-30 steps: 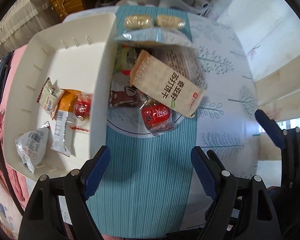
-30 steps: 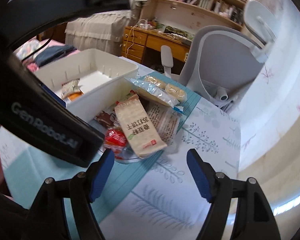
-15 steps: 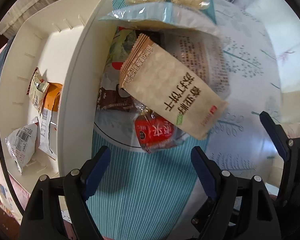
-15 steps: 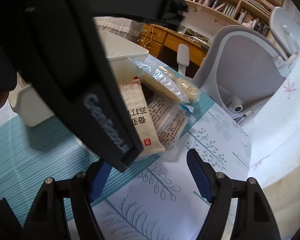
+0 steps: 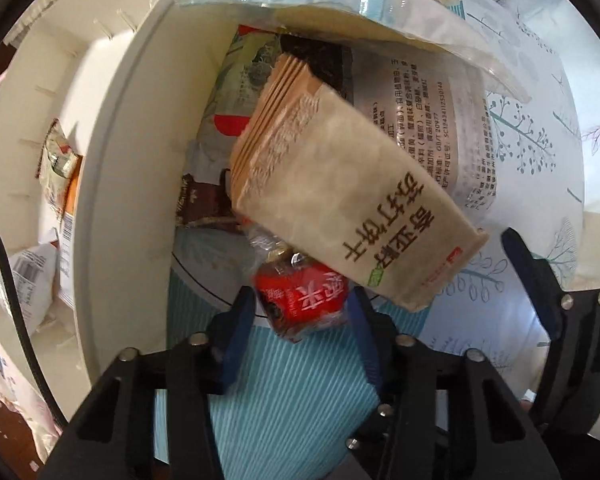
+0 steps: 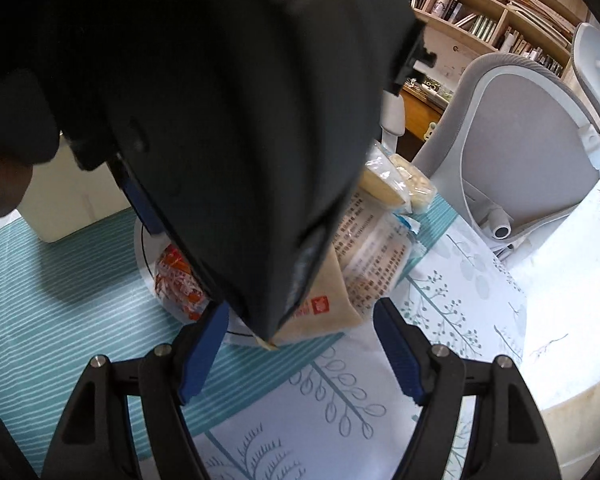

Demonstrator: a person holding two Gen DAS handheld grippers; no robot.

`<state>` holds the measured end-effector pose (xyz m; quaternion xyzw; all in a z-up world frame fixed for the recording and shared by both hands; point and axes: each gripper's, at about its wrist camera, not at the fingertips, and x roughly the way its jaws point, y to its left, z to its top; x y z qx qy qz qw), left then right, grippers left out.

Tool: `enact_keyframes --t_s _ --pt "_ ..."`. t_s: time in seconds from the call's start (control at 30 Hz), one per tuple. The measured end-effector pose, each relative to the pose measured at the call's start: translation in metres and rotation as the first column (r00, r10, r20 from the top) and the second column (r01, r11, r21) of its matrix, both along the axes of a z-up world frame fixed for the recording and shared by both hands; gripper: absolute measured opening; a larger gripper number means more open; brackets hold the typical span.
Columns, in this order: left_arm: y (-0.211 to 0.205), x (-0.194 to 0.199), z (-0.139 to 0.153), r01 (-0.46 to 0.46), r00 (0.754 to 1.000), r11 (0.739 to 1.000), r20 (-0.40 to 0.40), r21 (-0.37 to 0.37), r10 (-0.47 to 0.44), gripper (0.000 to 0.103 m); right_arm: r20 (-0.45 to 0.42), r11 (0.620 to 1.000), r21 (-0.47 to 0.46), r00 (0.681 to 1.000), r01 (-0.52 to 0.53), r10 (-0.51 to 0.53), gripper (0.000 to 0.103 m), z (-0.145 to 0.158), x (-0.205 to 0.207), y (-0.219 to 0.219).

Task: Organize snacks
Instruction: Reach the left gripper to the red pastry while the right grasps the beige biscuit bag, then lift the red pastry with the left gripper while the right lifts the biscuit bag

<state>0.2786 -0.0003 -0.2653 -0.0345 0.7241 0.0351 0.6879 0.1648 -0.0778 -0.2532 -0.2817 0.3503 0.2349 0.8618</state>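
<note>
While its jaws are closing, left gripper (image 5: 300, 312) straddles red snack (image 5: 304, 304)

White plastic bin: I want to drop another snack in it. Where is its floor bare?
The white plastic bin is bare across its far floor, beside the slotted walls. Its near end is crowded with small wrapped snack packets.
</note>
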Motion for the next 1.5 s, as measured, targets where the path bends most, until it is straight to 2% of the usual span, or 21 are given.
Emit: enact_keyframes --t_s 0.3,0.4,0.5,0.73,0.77,0.83,0.87,0.97,1.1,1.23,1.3,1.5 --pt "0.029 -0.004 0.003 -0.028 0.999 1.0 -0.022 -0.007 0.028 0.045 0.011 0.998 0.029 0.998 -0.056 0.056 0.075 -0.003 0.002 0.003" --pt "0.041 -0.008 0.002 -0.052 0.998 0.999 -0.043 -0.012 0.051 0.045 -0.012 0.995 0.053 0.997 -0.079 0.08 0.075 -0.004 0.003 0.001" --pt "0.05 -0.012 0.004 -0.072 0.996 0.997 -0.057 -0.028 0.07 0.045 -0.03 0.995 0.039 0.995 -0.091 0.092 0.075 -0.007 0.004 0.002" --pt "0.062 -0.025 0.016 -0.083 0.996 0.996 -0.04 -0.044 0.081 0.045 -0.102 0.996 0.03 0.991 -0.083 0.086 0.074 -0.016 0.016 -0.004" --pt "0.064 -0.027 0.018 -0.082 0.996 0.996 -0.038 -0.044 0.08 0.043 -0.114 0.996 0.028 0.99 -0.079 0.082 0.072 -0.017 0.016 -0.003" --pt "0.062 -0.029 0.022 -0.081 0.996 0.996 -0.034 -0.046 0.079 0.038 -0.126 0.998 0.016 0.99 -0.065 0.066 0.062 -0.021 0.018 -0.004" --pt "0.063 -0.031 0.023 -0.08 0.996 0.996 -0.033 -0.046 0.079 0.018 -0.137 0.998 0.015 0.989 -0.062 0.063 0.061 -0.022 0.018 -0.004" --pt "0.069 -0.038 0.03 -0.082 0.996 0.993 -0.029 -0.081 0.08 0.014 -0.157 0.998 0.014 0.985 -0.067 0.068 0.055 -0.02 0.019 -0.006" --pt "0.076 -0.051 0.04 -0.081 0.997 0.992 -0.022 -0.091 0.08 0.014 -0.153 0.998 -0.013 0.986 -0.063 0.061 0.044 -0.021 0.013 -0.007" --pt "0.075 -0.07 0.044 -0.076 0.997 0.991 -0.017 -0.111 0.075 0.015 -0.172 0.999 -0.021 0.985 -0.029 0.025 0.034 -0.009 -0.005 -0.003" --pt "0.071 -0.077 0.046 -0.078 0.997 0.991 -0.016 -0.109 0.077 0.025 -0.192 1.0 -0.017 0.981 -0.009 0.006 0.033 -0.009 -0.01 -0.007" --pt "0.055 -0.083 0.036 -0.06 0.998 0.994 -0.024 -0.089 0.058 0.035 -0.215 1.0 -0.009 0.976 0.008 -0.01 0.029 -0.005 -0.034 -0.016"
